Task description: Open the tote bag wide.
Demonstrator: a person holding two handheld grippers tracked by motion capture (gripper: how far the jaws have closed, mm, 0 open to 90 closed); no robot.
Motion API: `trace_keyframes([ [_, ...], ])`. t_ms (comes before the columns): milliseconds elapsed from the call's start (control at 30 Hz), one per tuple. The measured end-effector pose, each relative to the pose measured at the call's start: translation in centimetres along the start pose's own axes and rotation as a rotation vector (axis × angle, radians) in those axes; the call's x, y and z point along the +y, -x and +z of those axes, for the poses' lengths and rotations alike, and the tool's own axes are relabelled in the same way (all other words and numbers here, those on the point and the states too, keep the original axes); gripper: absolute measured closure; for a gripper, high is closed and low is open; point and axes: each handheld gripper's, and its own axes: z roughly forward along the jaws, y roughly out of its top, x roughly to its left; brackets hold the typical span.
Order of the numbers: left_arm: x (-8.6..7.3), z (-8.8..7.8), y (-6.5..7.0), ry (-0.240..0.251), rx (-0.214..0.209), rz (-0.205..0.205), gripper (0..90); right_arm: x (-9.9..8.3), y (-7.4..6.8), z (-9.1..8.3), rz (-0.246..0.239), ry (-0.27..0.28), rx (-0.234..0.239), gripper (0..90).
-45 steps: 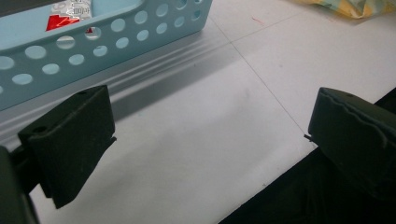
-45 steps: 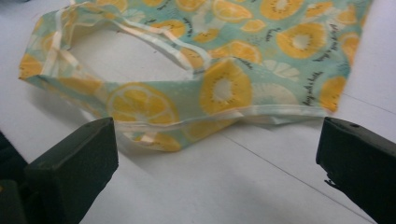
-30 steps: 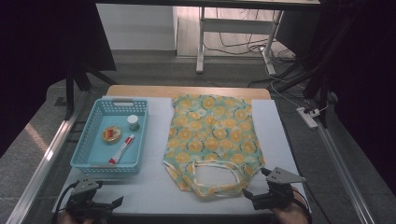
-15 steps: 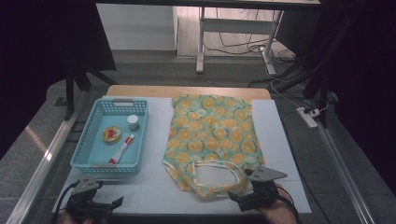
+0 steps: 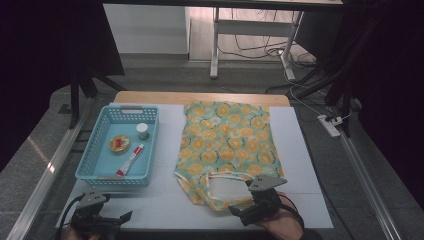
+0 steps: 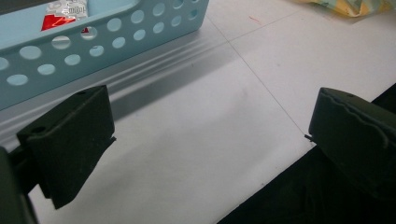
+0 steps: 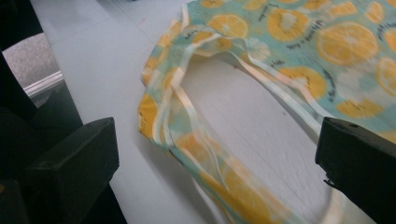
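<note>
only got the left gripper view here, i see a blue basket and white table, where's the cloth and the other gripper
Observer: The orange-print garment lies flat to the right of the blue basket, neckline toward the person.
Operator: and the right gripper
Observer: The right gripper sits at the garment's near edge, by the neck opening.
Operator: is it holding anything
Observer: No, its jaws stand wide open, with the neckline trim between and ahead of them.
</note>
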Motion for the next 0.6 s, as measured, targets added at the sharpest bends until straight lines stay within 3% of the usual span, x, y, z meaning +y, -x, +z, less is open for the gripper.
trace_keyframes([
  [467,0.0,0.0,0.0,0.001,-0.002,-0.001,0.8,2.6,-1.5,3.3,-0.046,-0.064,0.043,0.2],
  [600,0.0,0.0,0.0,0.002,-0.002,-0.001,0.8,3.3,-2.1,4.7,-0.064,-0.081,0.062,3.8],
])
